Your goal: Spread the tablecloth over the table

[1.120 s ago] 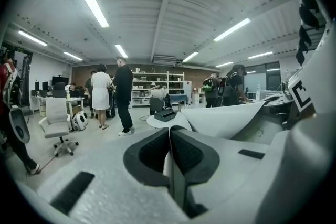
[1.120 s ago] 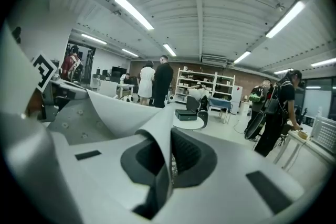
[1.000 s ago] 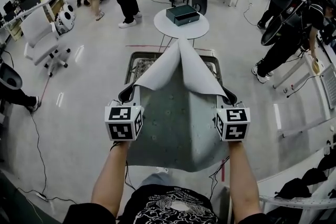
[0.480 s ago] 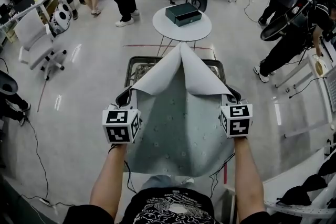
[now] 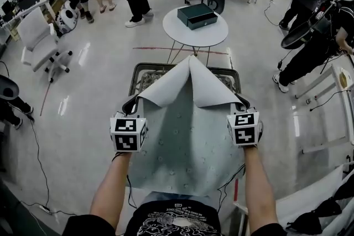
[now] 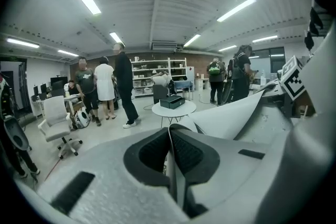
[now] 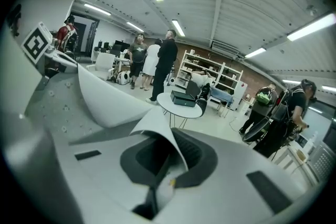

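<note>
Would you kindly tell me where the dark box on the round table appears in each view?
Head view: dark box, top centre.
Left gripper view: box at centre, just above the jaws.
Right gripper view: box at centre, above the jaws.
Shared landmark: the round table beneath it.

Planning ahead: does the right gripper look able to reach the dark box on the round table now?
Probably not: the right gripper is shut on the tablecloth, and the box sits beyond the framed table ahead.
</note>
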Motion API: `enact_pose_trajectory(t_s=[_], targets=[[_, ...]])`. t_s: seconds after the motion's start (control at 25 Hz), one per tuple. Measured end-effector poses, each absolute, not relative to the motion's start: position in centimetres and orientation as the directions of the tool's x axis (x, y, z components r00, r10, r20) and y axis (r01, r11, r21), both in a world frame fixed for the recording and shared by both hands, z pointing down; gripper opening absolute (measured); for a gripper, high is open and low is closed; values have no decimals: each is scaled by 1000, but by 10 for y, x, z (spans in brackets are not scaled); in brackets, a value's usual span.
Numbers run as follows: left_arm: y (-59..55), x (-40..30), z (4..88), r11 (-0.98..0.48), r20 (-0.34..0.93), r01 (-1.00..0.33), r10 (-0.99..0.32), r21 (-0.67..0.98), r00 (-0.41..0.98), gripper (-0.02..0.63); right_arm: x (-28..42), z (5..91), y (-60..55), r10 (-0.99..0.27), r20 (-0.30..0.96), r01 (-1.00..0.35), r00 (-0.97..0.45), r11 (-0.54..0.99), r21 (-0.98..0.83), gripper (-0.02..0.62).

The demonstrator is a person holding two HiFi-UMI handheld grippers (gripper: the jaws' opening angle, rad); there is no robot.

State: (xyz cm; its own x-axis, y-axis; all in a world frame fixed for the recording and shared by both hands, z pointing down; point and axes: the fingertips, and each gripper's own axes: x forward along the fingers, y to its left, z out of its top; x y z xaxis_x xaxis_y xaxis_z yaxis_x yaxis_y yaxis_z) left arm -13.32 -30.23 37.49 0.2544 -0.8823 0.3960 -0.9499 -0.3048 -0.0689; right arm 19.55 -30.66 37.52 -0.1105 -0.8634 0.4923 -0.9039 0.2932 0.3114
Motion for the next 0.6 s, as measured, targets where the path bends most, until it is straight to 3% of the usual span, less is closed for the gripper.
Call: enact_pose_trajectory(t_s=[0.6], targets=[[-355, -107, 418, -280, 445, -948, -876, -152, 187, 8, 225, 428, -380, -842, 527, -857, -120, 356, 373, 14]])
